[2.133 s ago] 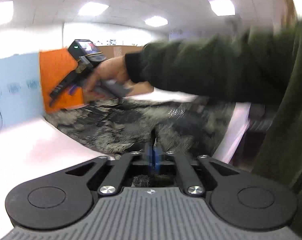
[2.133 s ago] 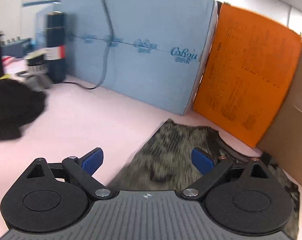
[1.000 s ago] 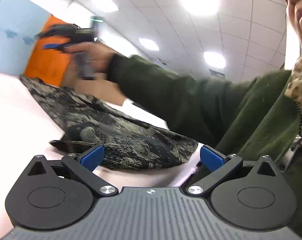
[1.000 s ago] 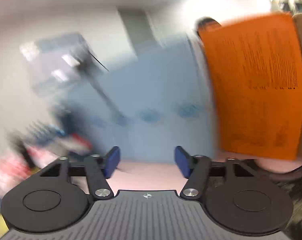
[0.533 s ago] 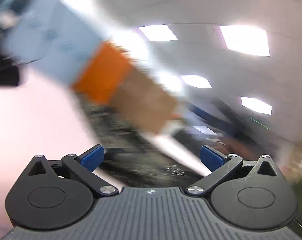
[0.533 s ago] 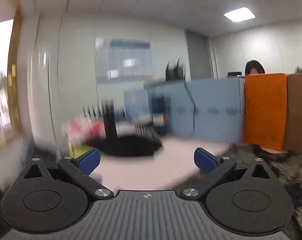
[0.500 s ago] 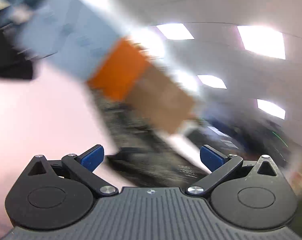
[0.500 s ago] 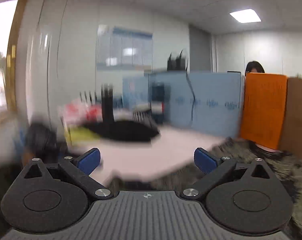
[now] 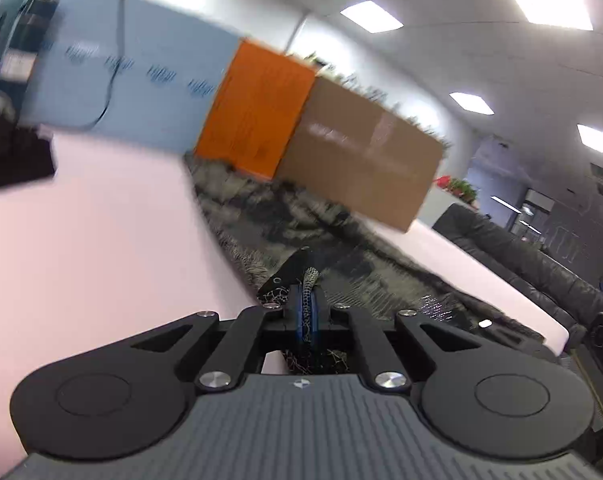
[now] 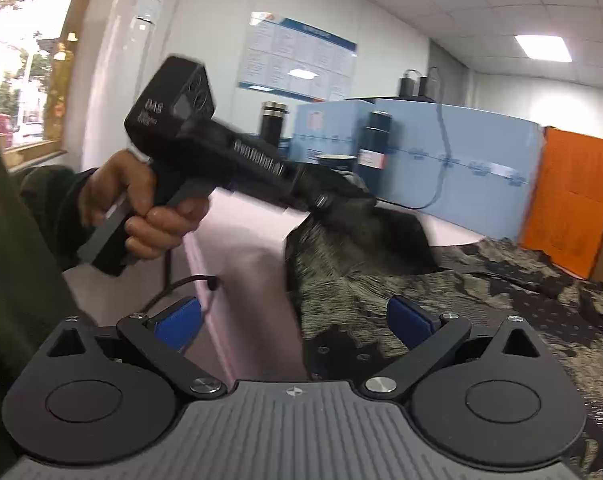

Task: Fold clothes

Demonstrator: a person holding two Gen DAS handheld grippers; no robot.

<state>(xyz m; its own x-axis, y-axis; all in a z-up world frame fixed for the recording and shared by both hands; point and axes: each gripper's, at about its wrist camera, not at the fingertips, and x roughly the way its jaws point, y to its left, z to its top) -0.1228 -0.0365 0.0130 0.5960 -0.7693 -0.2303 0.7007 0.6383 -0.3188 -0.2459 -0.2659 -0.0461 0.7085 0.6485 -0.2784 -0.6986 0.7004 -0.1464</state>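
The left gripper [image 9: 307,300] is clenched on the near edge of the patterned garment [image 9: 285,216]; the right gripper [image 10: 295,320] stands released over the pink table [image 9: 81,240].

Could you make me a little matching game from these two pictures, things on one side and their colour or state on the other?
Things:
1. left tongs
2. right tongs
3. upright board beside the cardboard box
4. table top

States or colours:
A. orange
B. pale pink
C. shut on a fold of the patterned garment
D. open, nothing pinched

Pairs: 1-C, 2-D, 3-A, 4-B
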